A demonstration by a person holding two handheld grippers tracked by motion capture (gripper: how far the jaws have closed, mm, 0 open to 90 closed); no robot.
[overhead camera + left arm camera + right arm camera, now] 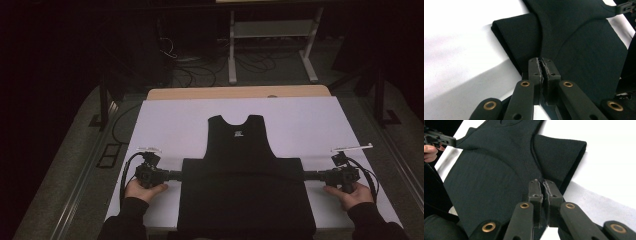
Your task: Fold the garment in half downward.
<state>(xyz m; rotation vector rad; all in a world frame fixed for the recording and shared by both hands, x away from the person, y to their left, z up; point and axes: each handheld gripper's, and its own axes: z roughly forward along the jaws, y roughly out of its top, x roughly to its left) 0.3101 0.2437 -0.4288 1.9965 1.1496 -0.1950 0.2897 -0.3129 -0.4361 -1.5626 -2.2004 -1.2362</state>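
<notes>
the black vest (243, 175) lies flat on the white sheet (170, 120) that covers the table (235, 92), neck end pointing away from you, a small pale label just below the neckline. its lower part is folded up over the body, so a wide dark band runs across near your edge of the table. your left gripper (176, 174) sits at the left end of that fold, jaws pressed together on the fabric edge; in the left gripper view (543, 68) the cloth is pinched between the pads. your right gripper (309, 175) mirrors it at the right end, clamped tight on the fabric (543, 190). both of your hands rest low on the sheet, level with each other, well apart. beyond the table, cables trail over the dark floor by a white stand (270, 30).
</notes>
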